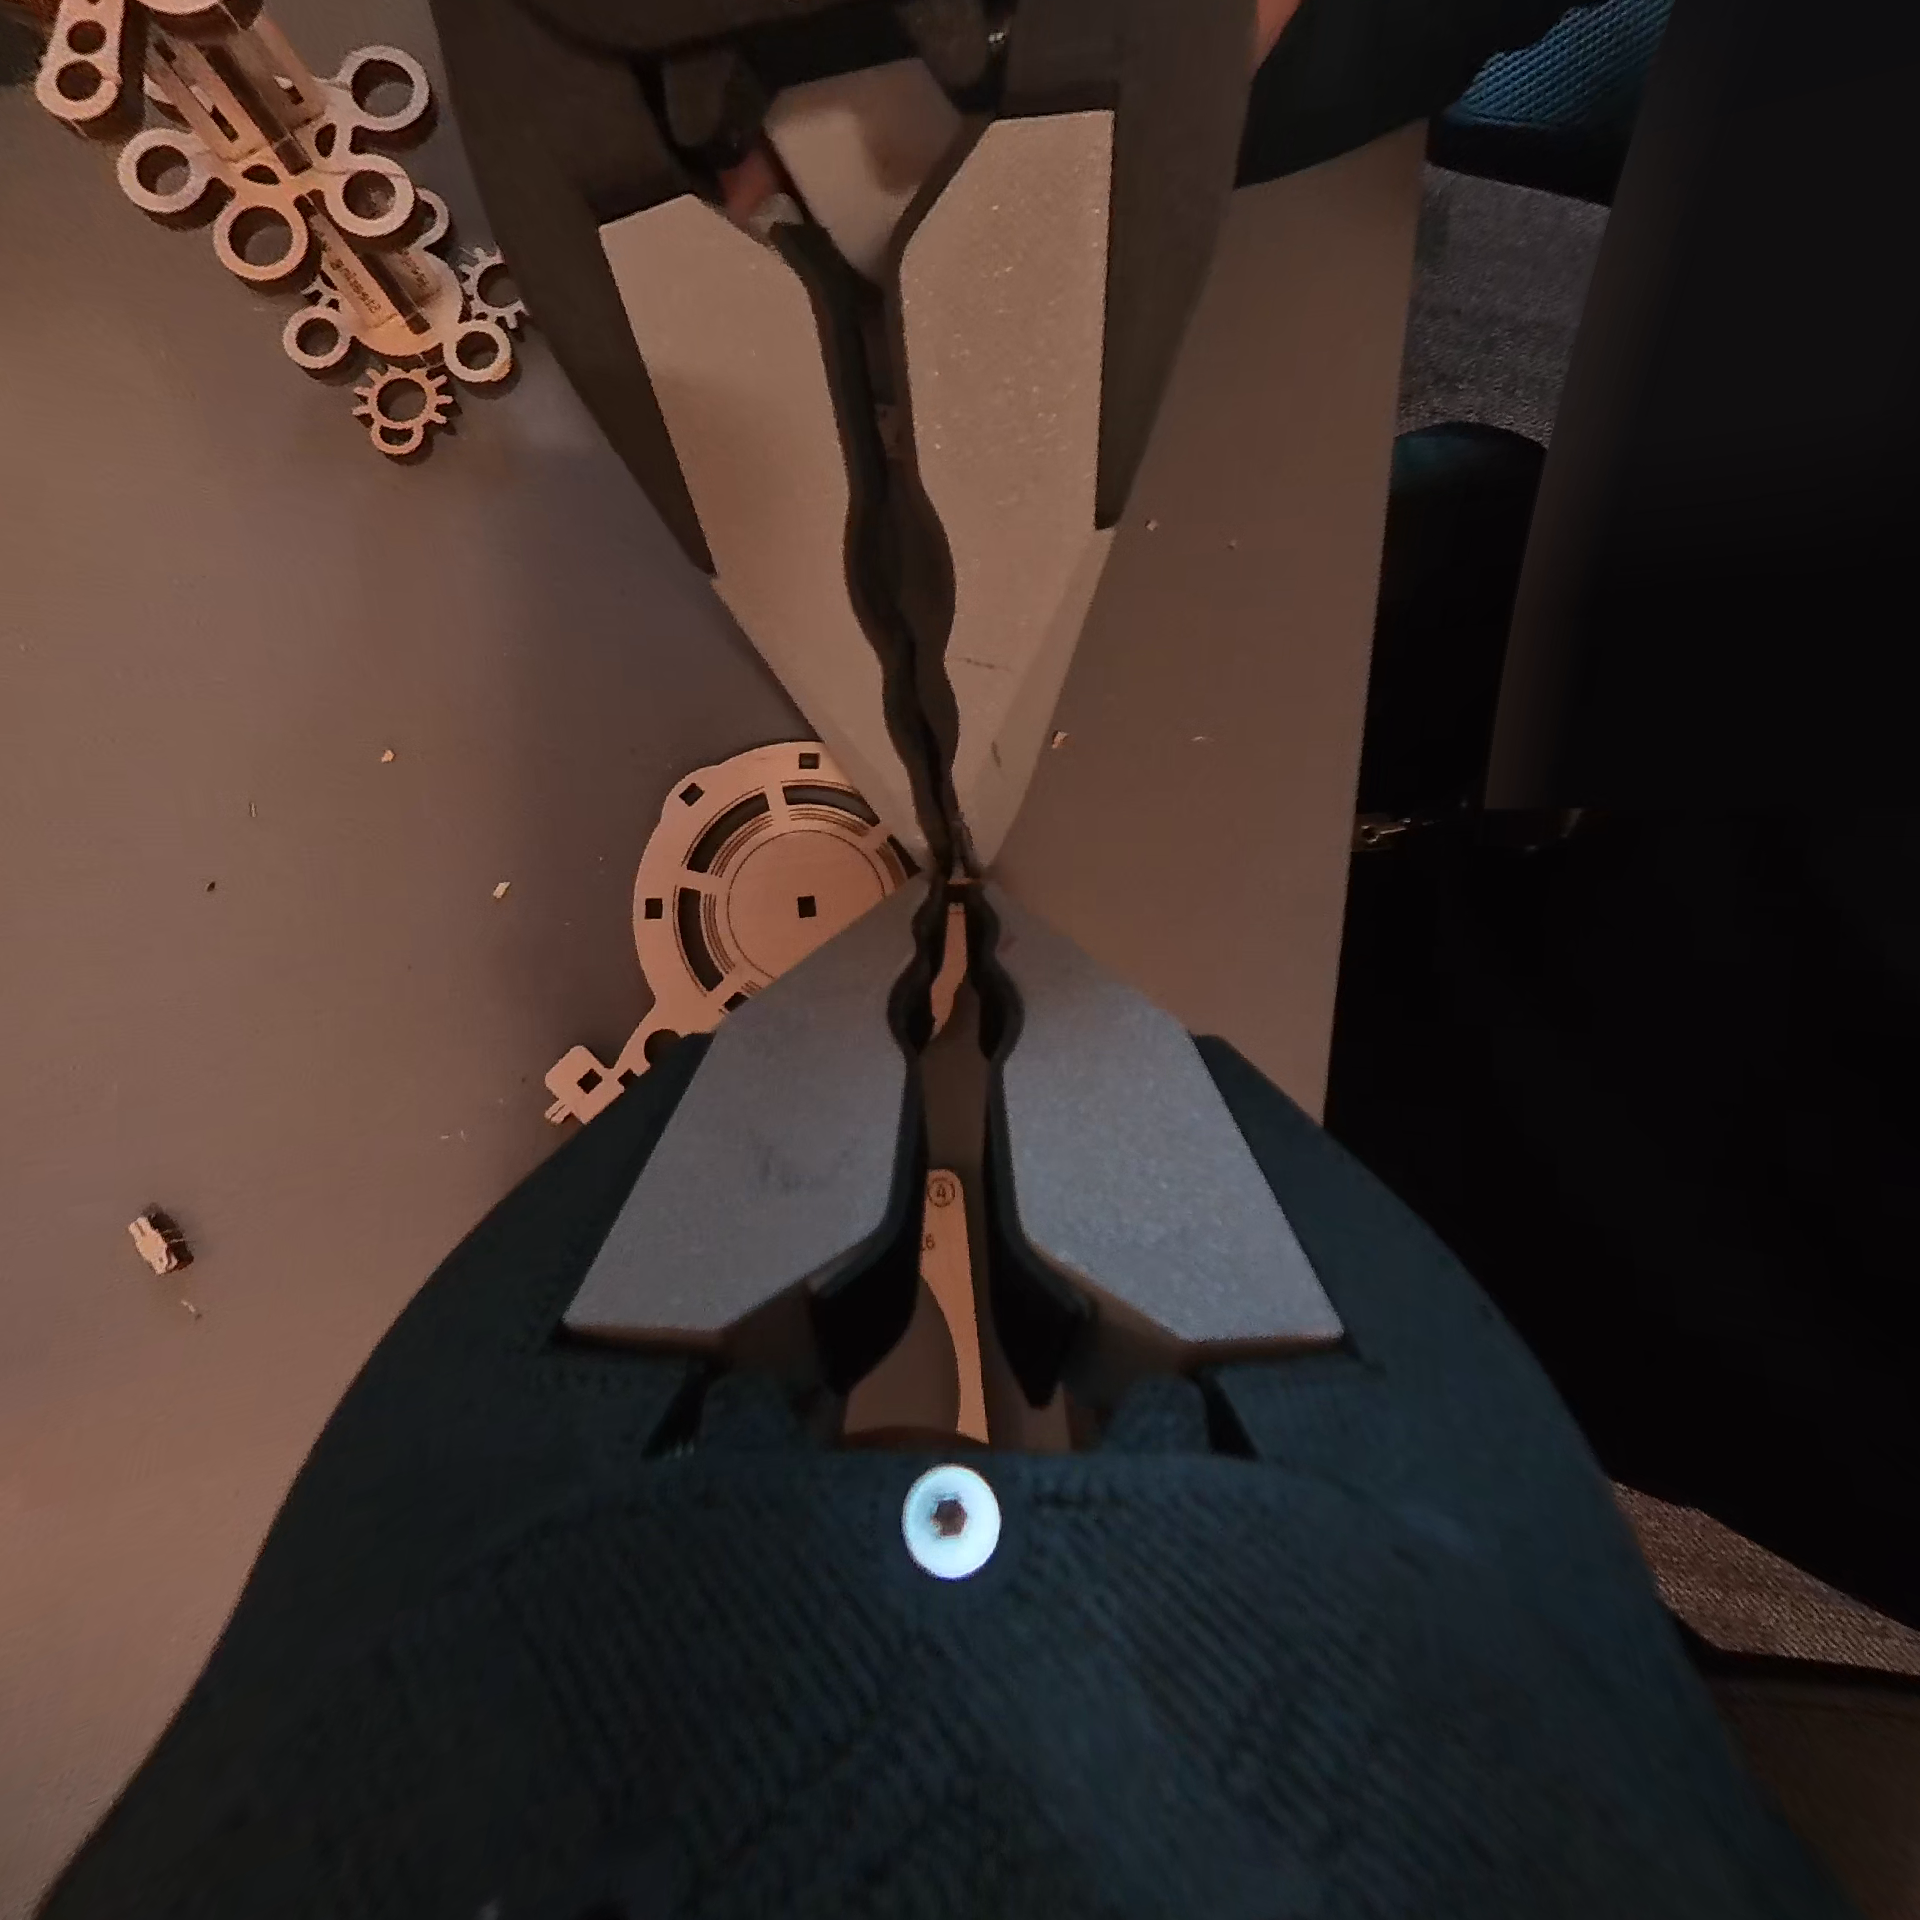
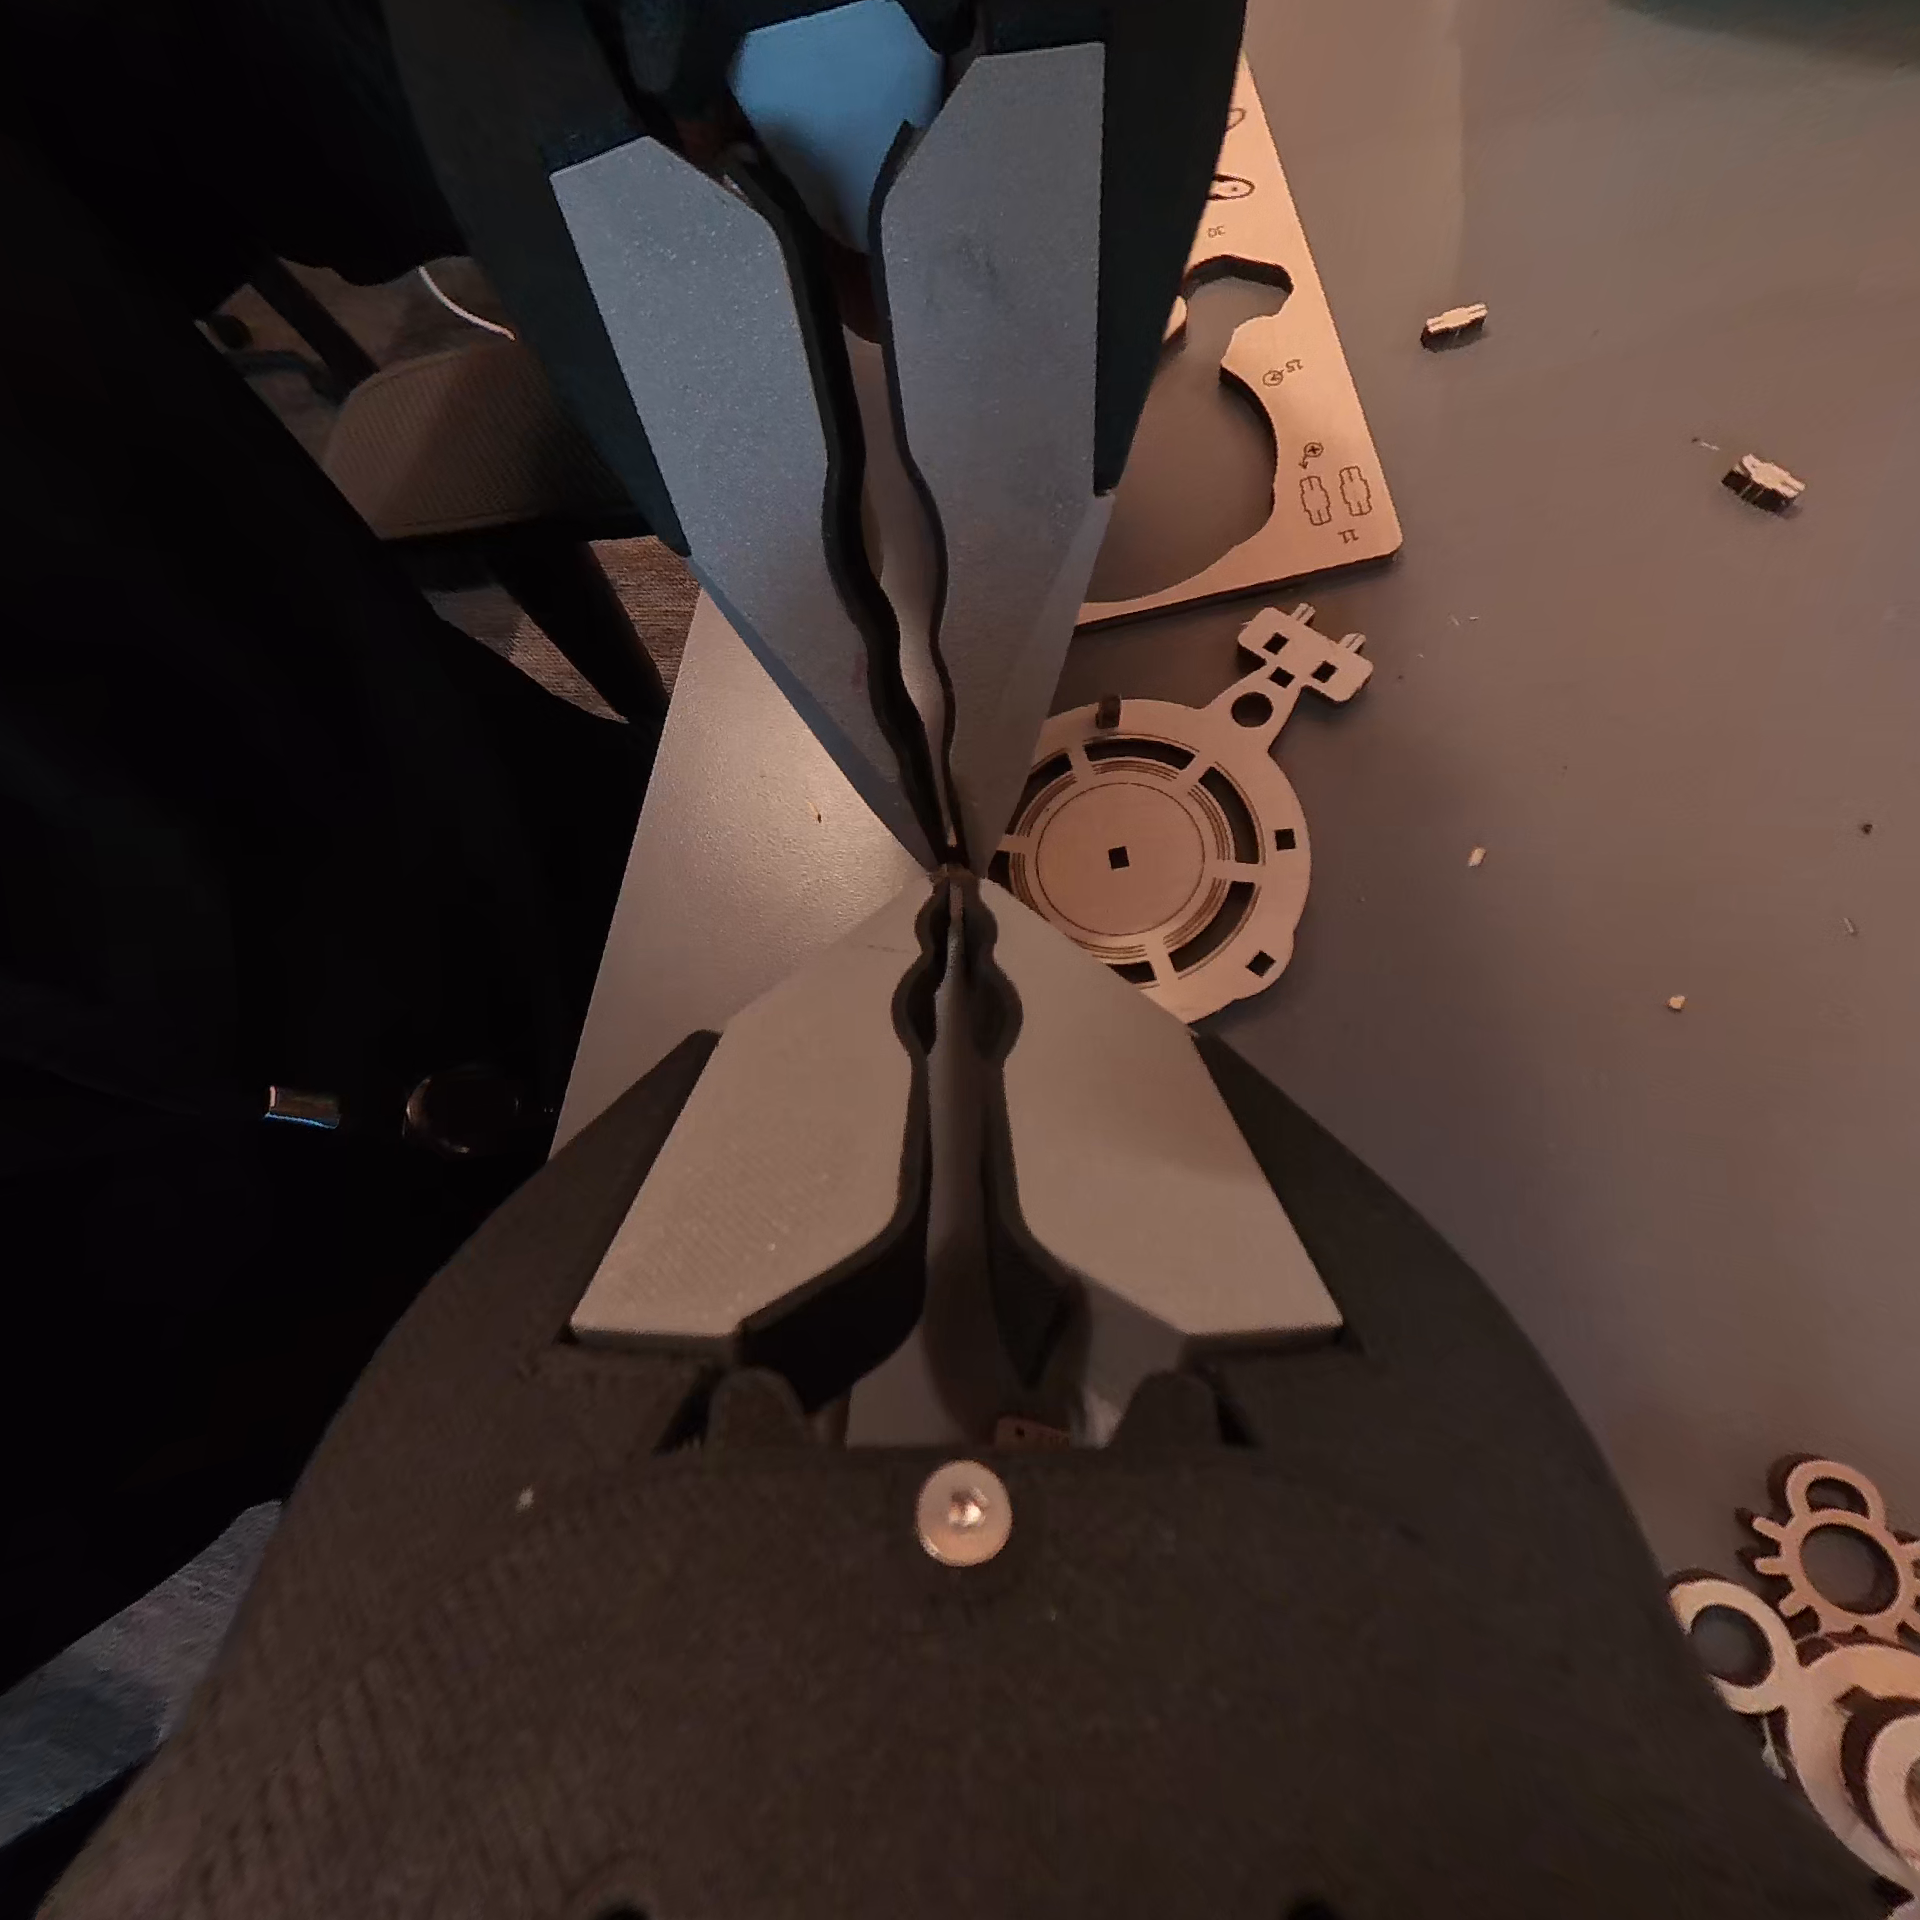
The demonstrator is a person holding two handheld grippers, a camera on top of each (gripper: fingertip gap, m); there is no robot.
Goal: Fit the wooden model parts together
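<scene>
2 grippers are meeting tip to tip at frame centre in both views, over a grey table (image 1: 260, 727).

Left wrist view: left gripper (image 1: 951, 914) is coming up from the bottom, fingers pinched together at the tips; a thin pale wooden strip (image 1: 951, 1278) is showing in the gap between them, but I cannot tell whether it is clamped or lying underneath. Right gripper (image 1: 940, 831) is pointing down from the top, fingers closed, tips touching the left one's. Round slotted wooden disc (image 1: 769, 904) is lying flat just left of the tips. Ringed wooden assembly (image 1: 281, 197) is sitting at upper left. Small wooden connector (image 1: 161, 1242) is lying at lower left.

Right wrist view: right gripper (image 2: 951, 904) is entering from the bottom, fingers closed; whether anything is between the tips, cannot tell. Left gripper (image 2: 948, 831) is hanging from the top. Disc (image 2: 1132, 852) is lying just right of the tips. Punched-out wooden sheet (image 2: 1320, 457) is lying at upper right, 2 loose connectors (image 2: 1761, 483) beyond it. Gear-edged wooden parts (image 2: 1829, 1621) are sitting at lower right.
</scene>
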